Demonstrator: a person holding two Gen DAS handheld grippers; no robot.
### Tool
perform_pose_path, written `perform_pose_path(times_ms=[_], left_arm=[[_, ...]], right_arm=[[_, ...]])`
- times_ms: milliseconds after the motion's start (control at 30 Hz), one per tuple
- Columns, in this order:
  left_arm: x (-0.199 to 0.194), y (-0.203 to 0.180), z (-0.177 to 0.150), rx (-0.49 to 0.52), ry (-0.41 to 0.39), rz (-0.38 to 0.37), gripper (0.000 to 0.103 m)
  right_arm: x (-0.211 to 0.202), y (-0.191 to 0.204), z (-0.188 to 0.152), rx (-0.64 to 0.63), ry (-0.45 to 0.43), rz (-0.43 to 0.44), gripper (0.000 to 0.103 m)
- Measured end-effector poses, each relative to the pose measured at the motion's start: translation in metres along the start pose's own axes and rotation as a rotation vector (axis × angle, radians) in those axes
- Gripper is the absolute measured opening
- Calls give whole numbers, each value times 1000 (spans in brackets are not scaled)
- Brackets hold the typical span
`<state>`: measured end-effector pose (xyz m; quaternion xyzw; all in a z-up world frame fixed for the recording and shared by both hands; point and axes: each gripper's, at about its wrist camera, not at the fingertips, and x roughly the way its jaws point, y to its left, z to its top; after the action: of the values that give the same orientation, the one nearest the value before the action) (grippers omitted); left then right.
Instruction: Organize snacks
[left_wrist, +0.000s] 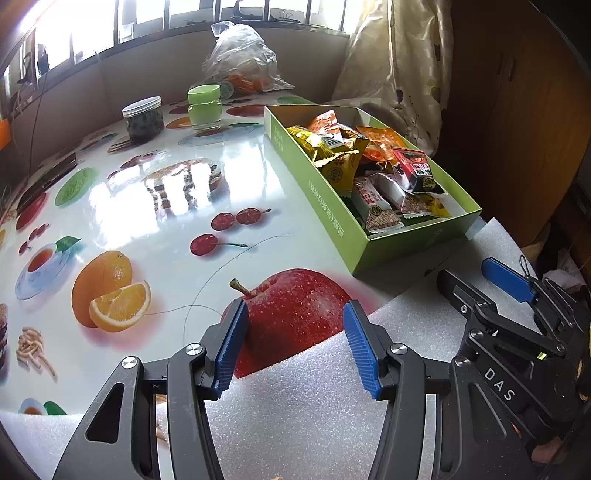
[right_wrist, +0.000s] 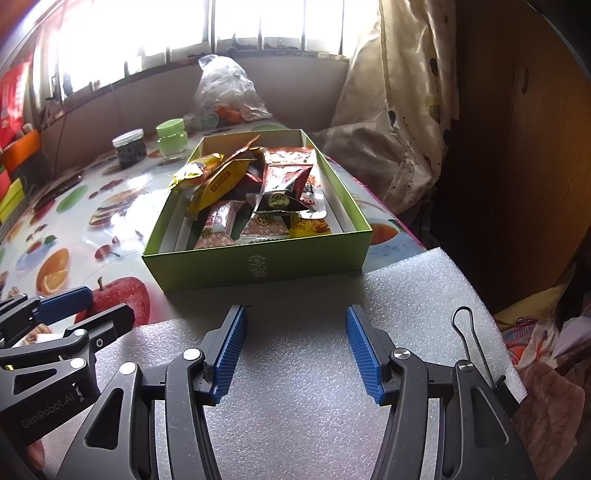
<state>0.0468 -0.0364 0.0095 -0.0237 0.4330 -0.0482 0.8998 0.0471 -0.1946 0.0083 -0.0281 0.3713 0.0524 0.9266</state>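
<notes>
A green cardboard box (left_wrist: 332, 206) stands on the fruit-print table, holding several wrapped snack packets (left_wrist: 369, 162) in yellow, orange, red and white. It also shows in the right wrist view (right_wrist: 258, 266) with the packets (right_wrist: 255, 192) piled inside. My left gripper (left_wrist: 295, 332) is open and empty, low over the printed apple and the white foam sheet, to the left of the box. My right gripper (right_wrist: 295, 339) is open and empty over the foam sheet, just in front of the box's near wall. Each gripper shows in the other's view, the right (left_wrist: 476, 275) and the left (right_wrist: 99, 304).
A dark-filled jar with white lid (left_wrist: 143, 119) and a green-lidded jar (left_wrist: 204, 107) stand at the table's far side. A clear plastic bag (left_wrist: 240, 59) lies behind them. A white foam sheet (right_wrist: 406, 295) covers the near table edge. A curtain (right_wrist: 399, 110) hangs at right.
</notes>
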Motion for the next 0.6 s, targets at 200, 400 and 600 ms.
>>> perform_pose_path(times_ms=[200,400,600], left_arm=[[0,1,0,0,0,0,55],[0,1,0,-5,2,2,55],[0,1,0,-5,1,2,55]], right_arm=[[0,-1,0,4,-1,-3,56],[0,-1,0,4,-1,-2,56],[0,-1,0,3,-2,-4,56]])
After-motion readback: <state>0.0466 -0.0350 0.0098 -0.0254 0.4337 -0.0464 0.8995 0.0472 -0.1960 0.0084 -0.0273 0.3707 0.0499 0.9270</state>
